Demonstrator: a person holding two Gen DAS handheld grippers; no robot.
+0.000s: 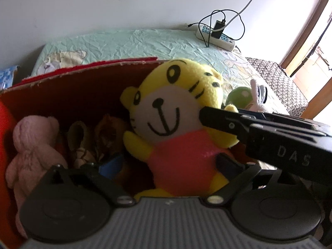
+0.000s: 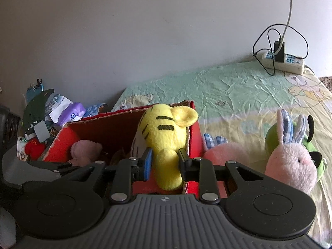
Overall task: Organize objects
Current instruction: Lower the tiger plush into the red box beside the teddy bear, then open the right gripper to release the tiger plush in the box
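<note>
The red box [image 2: 194, 128] holds a pink bear [image 1: 31, 145] and the gripped yellow tiger [image 2: 166, 145].

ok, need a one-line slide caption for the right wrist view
Right gripper fingers clamp a yellow tiger plush over the red cardboard box; a pink bunny waits on the bed.

A yellow tiger plush [image 2: 166, 145] in a pink shirt stands upright at the right end of the red cardboard box [image 2: 194, 128]. A pink bear plush [image 1: 31, 145] lies at the left end.
</note>
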